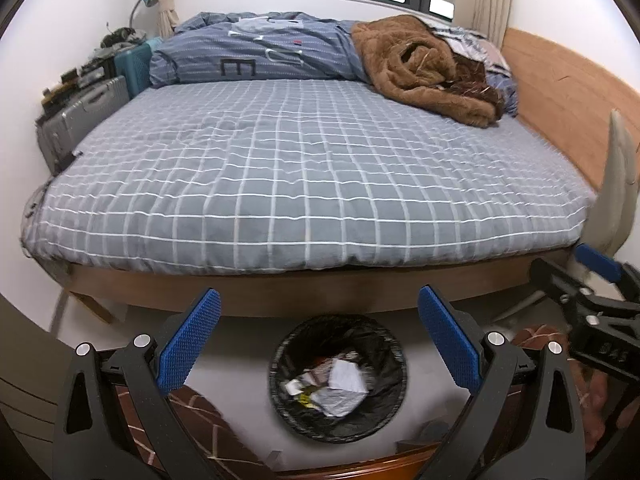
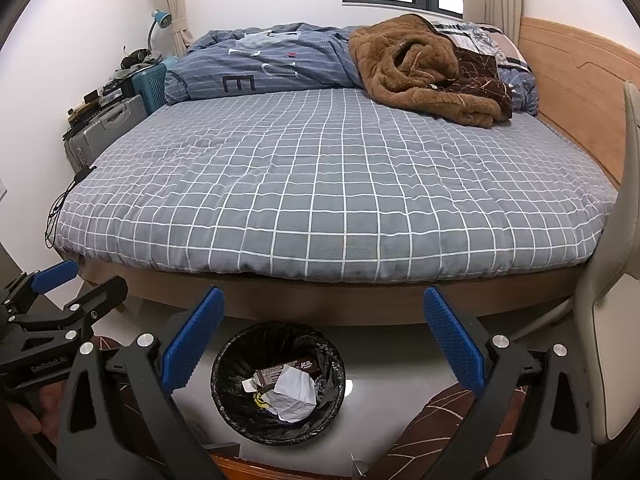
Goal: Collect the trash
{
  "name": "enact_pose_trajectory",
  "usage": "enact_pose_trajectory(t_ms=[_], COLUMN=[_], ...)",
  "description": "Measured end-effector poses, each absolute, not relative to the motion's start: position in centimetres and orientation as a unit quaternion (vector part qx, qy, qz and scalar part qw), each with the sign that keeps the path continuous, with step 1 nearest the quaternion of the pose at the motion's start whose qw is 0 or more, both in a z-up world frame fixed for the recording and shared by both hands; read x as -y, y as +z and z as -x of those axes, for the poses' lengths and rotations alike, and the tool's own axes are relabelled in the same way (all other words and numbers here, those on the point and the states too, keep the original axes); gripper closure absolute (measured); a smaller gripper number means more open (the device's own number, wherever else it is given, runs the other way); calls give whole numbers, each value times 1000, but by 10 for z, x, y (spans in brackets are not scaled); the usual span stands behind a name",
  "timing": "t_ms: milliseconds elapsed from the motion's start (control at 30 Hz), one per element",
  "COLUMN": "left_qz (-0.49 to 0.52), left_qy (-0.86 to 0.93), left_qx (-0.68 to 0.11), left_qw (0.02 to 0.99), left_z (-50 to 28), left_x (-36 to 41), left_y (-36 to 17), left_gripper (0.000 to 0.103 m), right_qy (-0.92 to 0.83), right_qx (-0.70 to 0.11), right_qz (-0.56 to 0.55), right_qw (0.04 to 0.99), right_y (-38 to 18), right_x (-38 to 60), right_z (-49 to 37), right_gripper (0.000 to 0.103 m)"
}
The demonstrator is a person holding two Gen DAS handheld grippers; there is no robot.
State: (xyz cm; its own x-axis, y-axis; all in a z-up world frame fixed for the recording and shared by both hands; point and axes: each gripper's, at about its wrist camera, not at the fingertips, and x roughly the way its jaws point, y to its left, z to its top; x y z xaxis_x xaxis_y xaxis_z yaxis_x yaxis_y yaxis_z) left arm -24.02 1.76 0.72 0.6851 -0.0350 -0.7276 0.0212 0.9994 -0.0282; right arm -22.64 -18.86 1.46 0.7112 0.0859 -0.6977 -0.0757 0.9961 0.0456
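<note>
A round bin with a black liner (image 1: 338,378) stands on the white floor in front of the bed; it also shows in the right wrist view (image 2: 279,384). Inside lie crumpled white paper (image 1: 346,376) (image 2: 294,394) and a brown wrapper (image 2: 286,372). My left gripper (image 1: 320,340) is open and empty, held above the bin. My right gripper (image 2: 324,344) is open and empty, above and right of the bin. The right gripper also shows in the left wrist view (image 1: 592,280), and the left gripper in the right wrist view (image 2: 76,280).
A bed with a grey checked sheet (image 1: 304,168) (image 2: 332,184) fills the view, with a blue duvet (image 2: 260,60) and brown blanket (image 2: 424,68) at the back. Suitcases (image 2: 108,128) stand at the left wall. A beige chair (image 2: 616,264) stands at right.
</note>
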Motion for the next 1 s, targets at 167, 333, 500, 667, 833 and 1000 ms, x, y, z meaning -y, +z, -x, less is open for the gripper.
enact_pose_trajectory(t_ms=[167,333,500,667,833,1000], left_qz=[4,15,10,7,6,10], left_qy=[-25,-23,-25,-23,-20,-19], left_qx=[-398,-399,-400,-401,-397,-405], left_qw=[917,917,916,916,917,914], left_z=[239,238,237,235,233,229], left_x=[-15,-17,-15,-14,-14,-15], left_y=[7,8,7,7,7,5], left_gripper=[6,6,6,6,6,6], right_qy=[43,45,44,45,45,43], right_qx=[-377,-375,-372,-370,-367,-369], right_qz=[-5,-3,-1,0,0,-5], right_qw=[925,926,927,928,929,929], right_y=[14,14,16,18,19,19], right_x=[188,186,186,186,189,193], right_z=[226,225,223,222,220,219], right_gripper=[7,7,7,7,7,7])
